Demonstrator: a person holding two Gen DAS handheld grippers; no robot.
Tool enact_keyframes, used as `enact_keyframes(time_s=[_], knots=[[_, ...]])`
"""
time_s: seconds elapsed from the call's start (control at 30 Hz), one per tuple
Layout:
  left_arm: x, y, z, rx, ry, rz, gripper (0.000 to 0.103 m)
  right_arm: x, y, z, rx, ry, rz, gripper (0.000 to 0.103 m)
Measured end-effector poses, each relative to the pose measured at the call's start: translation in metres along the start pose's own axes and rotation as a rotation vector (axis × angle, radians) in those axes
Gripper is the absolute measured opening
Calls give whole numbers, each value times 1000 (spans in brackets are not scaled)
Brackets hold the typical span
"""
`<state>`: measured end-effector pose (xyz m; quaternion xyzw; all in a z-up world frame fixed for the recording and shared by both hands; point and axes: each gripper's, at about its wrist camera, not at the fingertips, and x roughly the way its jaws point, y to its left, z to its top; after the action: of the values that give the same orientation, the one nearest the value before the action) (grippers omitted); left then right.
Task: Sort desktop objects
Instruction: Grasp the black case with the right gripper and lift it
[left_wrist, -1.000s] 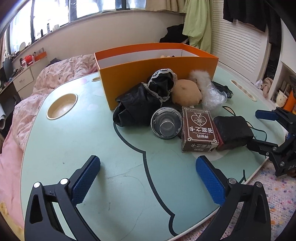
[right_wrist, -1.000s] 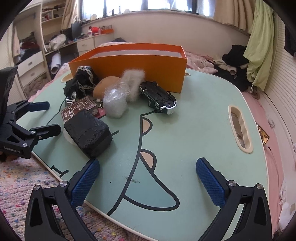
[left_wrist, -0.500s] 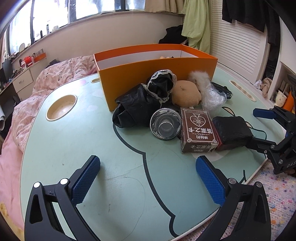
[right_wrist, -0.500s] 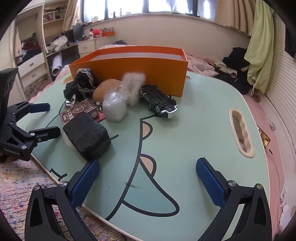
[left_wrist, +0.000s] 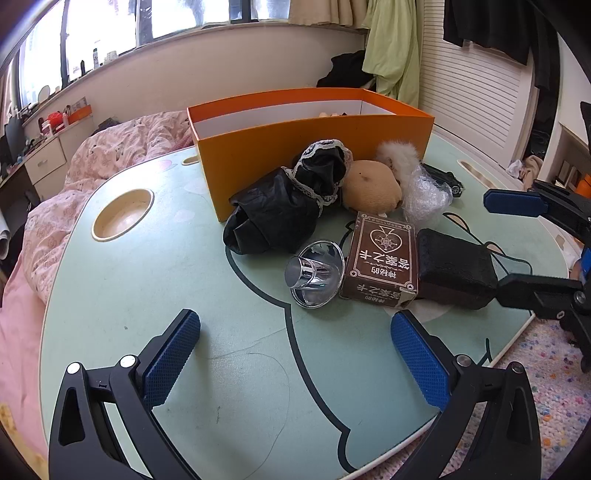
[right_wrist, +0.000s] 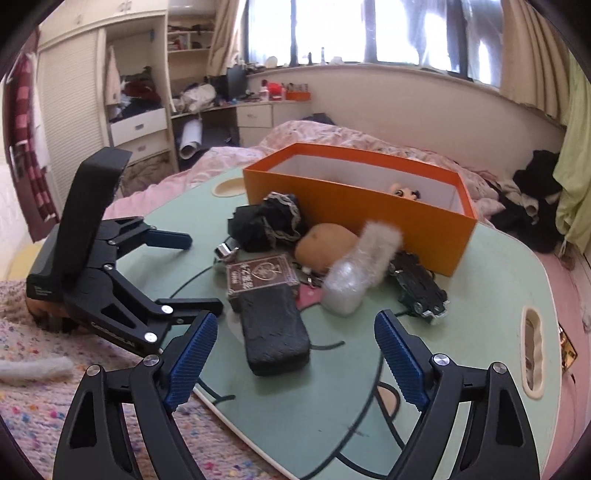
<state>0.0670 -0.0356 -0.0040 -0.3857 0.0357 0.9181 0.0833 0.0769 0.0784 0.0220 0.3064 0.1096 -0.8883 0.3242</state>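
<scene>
Now, target: the black pouch (right_wrist: 275, 328) is lying on the mint-green table (right_wrist: 332, 413) directly ahead of the right gripper (right_wrist: 291, 360), slightly toward its left finger.
Long axis: the black pouch is running away from the right camera, tilting a little leftward at its far end, so the jaws are lining up across its narrow width.
Right gripper state: its jaws are closing, with the pouch's near end sitting ahead of them rather than clearly between; the pads are not pressing on anything and it is holding nothing.
Left gripper state: the left gripper (left_wrist: 295, 354) is standing wide open over bare tabletop, gripping nothing.
Nearer hand: judging by both views, the right one is sitting much closer to the pouch; the left is hovering well short of the pile.
Neighbours: the brown card box (right_wrist: 262, 277) is touching or nearly touching the pouch's far end, and the clear plastic wad (right_wrist: 345, 291) is sitting just beside its far right corner.
Edge: the pouch's near left corner is lying close to the table rim, with rug below.
Crowding: the left gripper's fingers are reaching in just beside the right gripper's left finger, leaving little room on that side.
Destination: the orange box (right_wrist: 354, 214) is standing open behind the pile, with clear air above the clutter for carrying the pouch over.
</scene>
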Motion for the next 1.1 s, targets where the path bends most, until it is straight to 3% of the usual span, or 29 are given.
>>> enact_keyframes(time_s=[0.17, 0.23, 0.3, 0.4, 0.6, 0.83, 0.87, 0.9, 0.93, 0.97, 1.1], knots=[[0, 1, 0, 0, 0, -1, 103, 35, 15, 8, -61, 109, 35, 65], [0, 3, 0, -10, -2, 5, 103, 44, 13, 7, -49, 147, 53, 48], [1, 1, 0, -9, -4, 6, 103, 42, 10, 4, -34, 140, 51, 39], [0, 0, 1, -9, -4, 6, 103, 35, 6, -1, -15, 116, 28, 39], [0, 0, 0, -9, -4, 6, 103, 0, -5, -12, 54, -18, -88, 39], [0, 0, 0, -8, -4, 6, 103, 6, -18, -28, 85, 69, -184, 40], [0, -1, 0, -8, -5, 6, 103, 5, -21, -30, 97, 65, -186, 42], [0, 0, 0, -9, -5, 6, 103, 4, -24, -30, 110, 67, -196, 51], [0, 0, 0, -9, -5, 6, 103, 4, -26, -30, 121, 70, -211, 66], [0, 0, 0, -9, -5, 6, 103, 5, -29, -31, 129, 73, -221, 72], [0, 0, 0, -9, -5, 6, 103, 5, -30, -31, 135, 72, -223, 76]])
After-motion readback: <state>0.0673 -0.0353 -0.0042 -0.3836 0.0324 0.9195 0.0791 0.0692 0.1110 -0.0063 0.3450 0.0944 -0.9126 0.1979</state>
